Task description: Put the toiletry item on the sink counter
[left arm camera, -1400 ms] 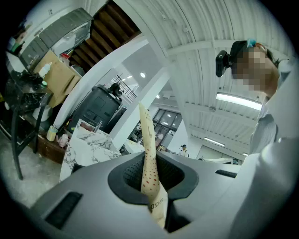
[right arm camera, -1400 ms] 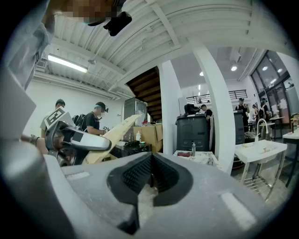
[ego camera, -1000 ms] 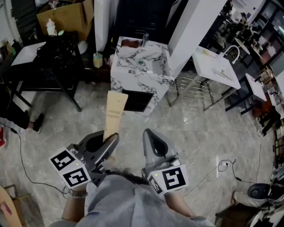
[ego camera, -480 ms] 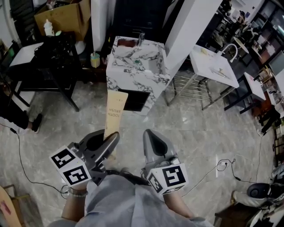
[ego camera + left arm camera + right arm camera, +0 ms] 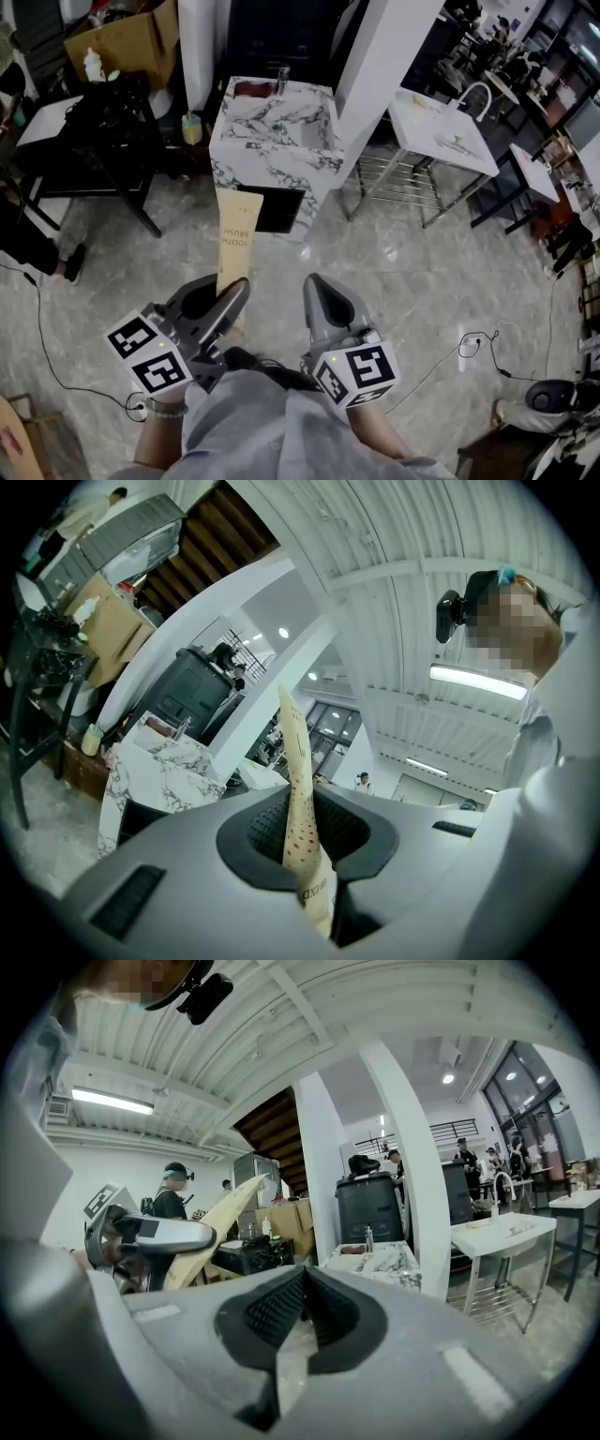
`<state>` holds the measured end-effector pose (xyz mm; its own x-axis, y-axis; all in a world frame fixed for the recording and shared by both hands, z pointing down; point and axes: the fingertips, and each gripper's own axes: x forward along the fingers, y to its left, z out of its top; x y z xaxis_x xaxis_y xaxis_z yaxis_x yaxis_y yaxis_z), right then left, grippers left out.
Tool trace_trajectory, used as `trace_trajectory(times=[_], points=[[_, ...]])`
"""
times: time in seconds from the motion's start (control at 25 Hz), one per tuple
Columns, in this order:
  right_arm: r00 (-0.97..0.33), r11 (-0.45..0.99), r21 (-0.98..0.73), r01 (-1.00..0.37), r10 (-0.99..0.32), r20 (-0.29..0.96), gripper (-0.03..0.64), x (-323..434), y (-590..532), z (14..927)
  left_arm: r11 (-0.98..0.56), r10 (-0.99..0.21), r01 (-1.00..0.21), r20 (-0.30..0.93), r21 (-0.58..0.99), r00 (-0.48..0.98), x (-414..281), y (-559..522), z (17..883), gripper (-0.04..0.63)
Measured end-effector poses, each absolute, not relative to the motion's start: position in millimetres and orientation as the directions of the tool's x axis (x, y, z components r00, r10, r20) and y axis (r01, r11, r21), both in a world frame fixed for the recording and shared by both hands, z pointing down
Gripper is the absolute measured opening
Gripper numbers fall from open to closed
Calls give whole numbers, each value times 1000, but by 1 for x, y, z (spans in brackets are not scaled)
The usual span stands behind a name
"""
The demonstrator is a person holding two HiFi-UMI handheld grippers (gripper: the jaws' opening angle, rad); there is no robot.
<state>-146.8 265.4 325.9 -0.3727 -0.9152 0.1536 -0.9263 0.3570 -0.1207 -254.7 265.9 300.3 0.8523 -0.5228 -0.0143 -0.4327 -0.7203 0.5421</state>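
Note:
A long flat tan toothbrush box (image 5: 232,246) sticks forward out of my left gripper (image 5: 225,305), whose jaws are shut on its near end. In the left gripper view the box (image 5: 302,799) rises edge-on between the dark pads. My right gripper (image 5: 323,300) is level beside it with its jaws shut and nothing between them (image 5: 302,1309). The marble sink counter (image 5: 272,127) stands ahead across the floor, with a faucet (image 5: 282,73) at its back. From the right gripper view the left gripper and the box (image 5: 211,1227) show at left, the marble counter (image 5: 370,1262) beyond.
A black table (image 5: 89,141) piled with dark gear stands to the left of the counter, a cardboard carton (image 5: 117,42) behind it. A white column (image 5: 380,66) rises just right of the counter. A white sink on a metal frame (image 5: 445,141) is further right. Cables (image 5: 42,328) lie on the floor.
Both grippers and the box have advanced toward the marble counter, which sits lower-left and slightly nearer in the head view. The grip on the box is unchanged.

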Motion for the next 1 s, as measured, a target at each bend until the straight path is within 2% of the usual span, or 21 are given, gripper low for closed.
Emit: trace_trajectory(times=[0.48, 0.76, 1.0], points=[[-347, 308, -193, -932, -912, 220, -3, -113, 281, 371, -744, -506, -438, 2, 504, 862, -230, 294, 303, 44], [-320, 222, -274, -936, -861, 395, -3, -97, 298, 436, -755, -485, -418, -1, 505, 875, -224, 305, 301, 44], [-321, 206, -287, -936, -834, 449, -3, -95, 303, 463, -774, -445, -388, 6, 501, 896, -212, 310, 306, 44]])
